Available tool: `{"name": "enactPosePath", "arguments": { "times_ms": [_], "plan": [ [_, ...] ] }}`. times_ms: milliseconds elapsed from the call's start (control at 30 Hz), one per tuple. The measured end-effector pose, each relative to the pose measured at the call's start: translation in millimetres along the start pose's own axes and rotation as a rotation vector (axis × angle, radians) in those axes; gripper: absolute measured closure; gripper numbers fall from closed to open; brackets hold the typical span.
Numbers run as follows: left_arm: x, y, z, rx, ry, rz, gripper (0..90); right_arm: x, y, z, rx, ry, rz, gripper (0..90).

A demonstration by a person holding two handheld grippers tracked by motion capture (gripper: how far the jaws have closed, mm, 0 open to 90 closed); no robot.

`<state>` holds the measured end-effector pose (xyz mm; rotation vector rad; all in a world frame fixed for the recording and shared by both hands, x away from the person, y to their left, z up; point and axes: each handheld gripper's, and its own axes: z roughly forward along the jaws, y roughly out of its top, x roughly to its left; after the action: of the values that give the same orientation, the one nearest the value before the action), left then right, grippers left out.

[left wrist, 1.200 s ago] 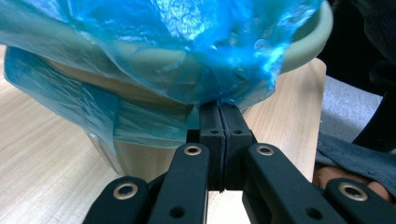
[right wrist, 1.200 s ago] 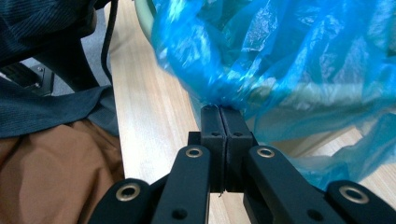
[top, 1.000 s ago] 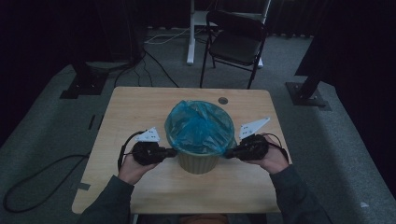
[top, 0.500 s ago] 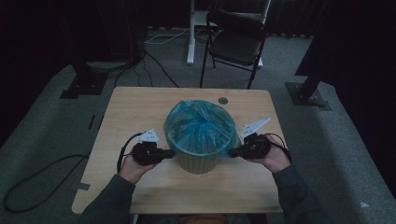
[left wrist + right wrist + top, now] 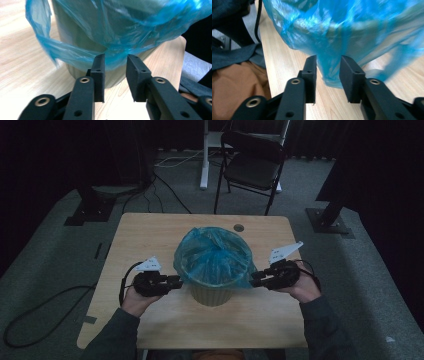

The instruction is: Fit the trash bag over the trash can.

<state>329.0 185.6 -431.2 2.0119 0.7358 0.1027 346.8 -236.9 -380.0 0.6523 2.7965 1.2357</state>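
Your thin blue plastic bag (image 5: pixel 214 255) lines the beige bin (image 5: pixel 211 292) mid-worktop (image 5: pixel 150 235). Both jaws have just been opening: left gripper (image 5: pixel 115 72) faces the overhang; right gripper (image 5: pixel 327 72) apparently loosely straddles a fold.

I can read no text, label, brand or number anywhere here. The blue bag (image 5: pixel 215 255), the bin (image 5: pixel 212 292) and the wooden table (image 5: pixel 150 232) all carry no readable marking.

High view dim, your surroundings near black; both gripper views brighter, blue bag (image 5: pixel 352 32) motion-blurred beyond the jaws.
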Motion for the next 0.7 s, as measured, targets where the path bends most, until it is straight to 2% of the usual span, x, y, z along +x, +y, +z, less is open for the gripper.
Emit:
{"name": "enactPosePath", "arguments": {
  "times_ms": [133, 167, 200, 300, 500, 600, 700],
  "plan": [
    [0.4, 1.1, -9.3, -0.033, 0.006, 0.0, 64.3, -1.3, -0.2, -10.0, -0.027, -0.02, 0.01, 62.4],
    [0.8, 2.5, -16.6, -0.073, 0.005, -0.01, 64.3, -2.0, -0.3, -12.4, -0.035, -0.031, 0.017, 61.3],
    [0.5, 3.7, -19.2, -0.081, 0.009, -0.009, 63.7, -4.6, 0.3, -16.0, -0.04, -0.076, 0.036, 61.5],
    [-0.1, 9.2, -26.0, -0.104, 0.027, 0.002, 62.8, -8.8, 2.8, -18.1, -0.057, -0.11, 0.052, 64.9],
    [1.9, 27.5, -36.1, -0.146, 0.068, 0.007, 61.6, -12.1, 13.6, -19.7, -0.109, -0.168, 0.074, 74.6],
    [4.0, 38.0, -37.7, -0.168, 0.085, 0.006, 59.4, -14.2, 21.4, -18.5, -0.13, -0.196, 0.079, 75.0],
    [9.7, 48.1, -35.7, -0.178, 0.102, -0.014, 56.8, -17.5, 30.1, -15.9, -0.158, -0.211, 0.084, 73.3]
  ]
}}
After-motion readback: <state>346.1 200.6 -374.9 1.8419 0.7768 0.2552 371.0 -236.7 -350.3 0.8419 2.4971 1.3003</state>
